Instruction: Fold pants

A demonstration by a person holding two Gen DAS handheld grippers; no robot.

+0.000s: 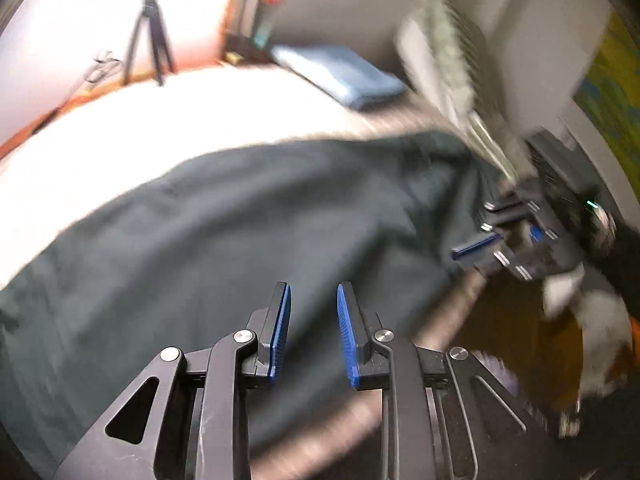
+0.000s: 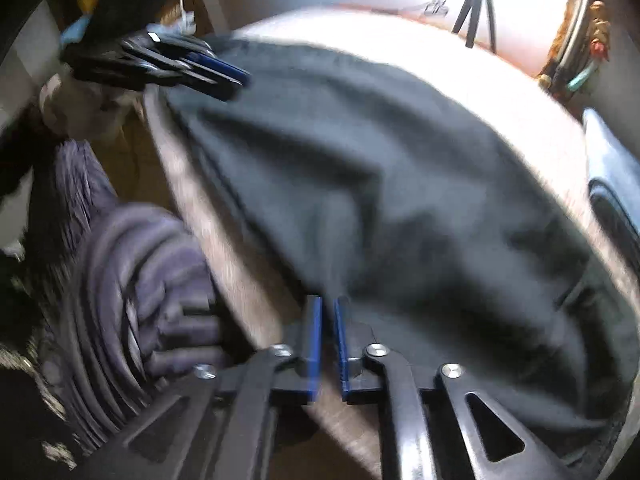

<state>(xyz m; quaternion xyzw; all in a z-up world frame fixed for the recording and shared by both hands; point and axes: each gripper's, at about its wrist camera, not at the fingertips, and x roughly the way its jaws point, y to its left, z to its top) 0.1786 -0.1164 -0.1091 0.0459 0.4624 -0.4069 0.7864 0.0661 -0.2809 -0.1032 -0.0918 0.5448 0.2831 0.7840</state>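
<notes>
Pants (image 1: 240, 216): dark, spread flat across the middle of both views, on a pale surface (image 1: 168, 120); rumpled near the lower right of the right wrist view (image 2: 400, 200).
Surface: bright and washed out toward the upper left of the left wrist view; a brownish edge runs diagonally at lower centre of both views.
Left gripper (image 1: 314, 300): bottom centre of its own view, fingers (image 1: 280, 328) parted with a clear gap, blue pads facing each other, nothing pinched; pants cloth visible beyond the gap. Also seen at upper left of the right wrist view (image 2: 236, 76), tips over the pants' edge; contact not discernible.
Right gripper (image 2: 328, 312): bottom centre of its own view, fingers (image 2: 314, 340) close together with a narrow slit between, tips at the near edge of the pants; cannot tell through the blur whether cloth is pinched. Also visible at right of the left wrist view (image 1: 476, 246), beside the pants' right end.
Folded blue cloth (image 1: 340, 76): upper centre of the left wrist view, well apart from the pants.
Tripod (image 1: 150, 36): upper left of the left wrist view, standing behind the surface.
Purple ribbed fabric (image 2: 132, 288): lower left of the right wrist view, off the surface's edge.
Sharpness: both views motion-blurred.
</notes>
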